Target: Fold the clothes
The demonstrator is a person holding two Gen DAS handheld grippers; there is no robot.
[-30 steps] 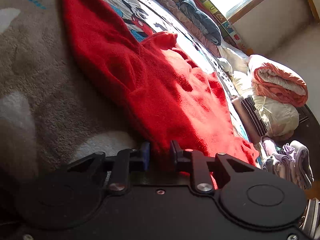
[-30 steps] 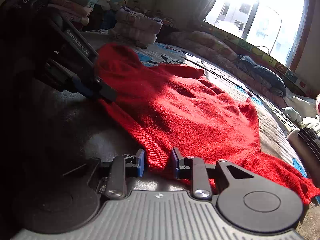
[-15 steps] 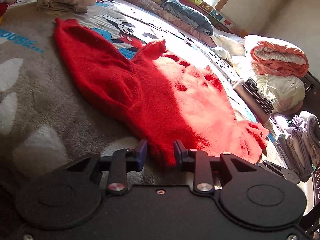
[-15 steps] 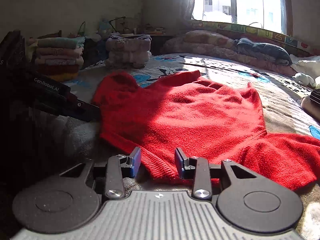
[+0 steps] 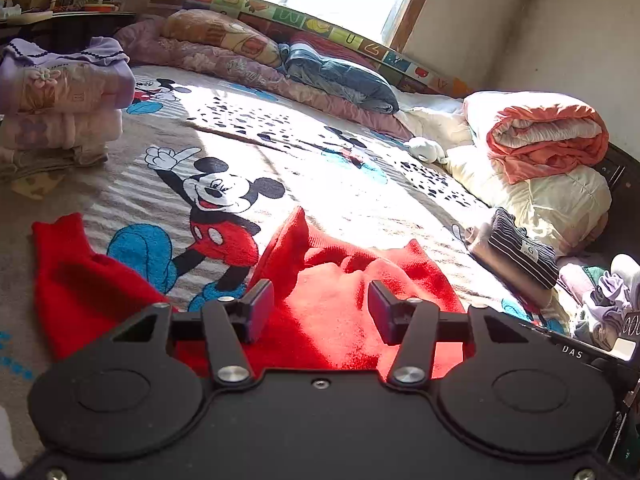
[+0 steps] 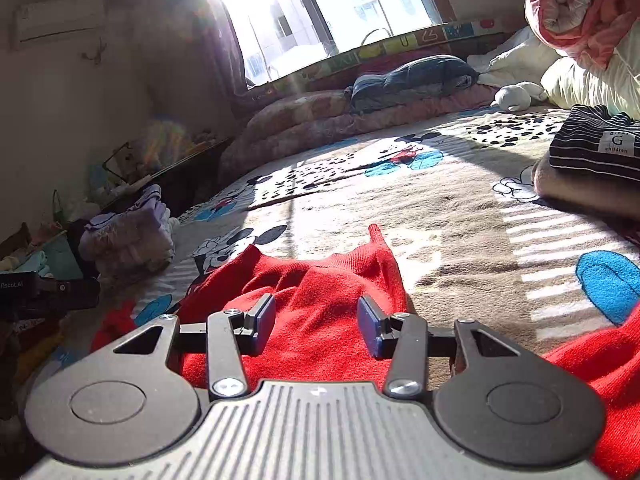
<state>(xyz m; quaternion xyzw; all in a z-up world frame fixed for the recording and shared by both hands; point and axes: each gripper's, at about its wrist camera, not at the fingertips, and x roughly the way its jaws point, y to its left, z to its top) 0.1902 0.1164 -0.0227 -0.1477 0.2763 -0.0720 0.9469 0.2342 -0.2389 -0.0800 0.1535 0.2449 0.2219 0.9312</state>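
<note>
The left claw [image 5: 321,312] is seen spread wide, nothing pinched, its pads poised over the red sweater [image 5: 332,320]. The right claw [image 6: 316,326] is likewise held wide apart and empty, with red knit bunched just under and between its fingers; whether the fingers touch the fabric cannot be told. The sweater is laid on the bed [image 5: 360,184], crumpled into a rumpled heap, one sleeve [image 5: 68,276] trailed out to the left over the cartoon-mouse blanket, another red part [image 6: 604,384] seen at the right edge of the right view. Strong sun is thrown across the blanket from the window [image 6: 332,8]. A folded stack [image 5: 60,108] is set at the bed's left side, a striped garment [image 5: 520,252] at the right, and rolled quilts [image 5: 544,136] are piled against the wall. Bedding and a dark bundle [image 5: 340,80] are lined up under the sill. The left claw's body [image 6: 48,292] is glimpsed low at the left of the right view.
</note>
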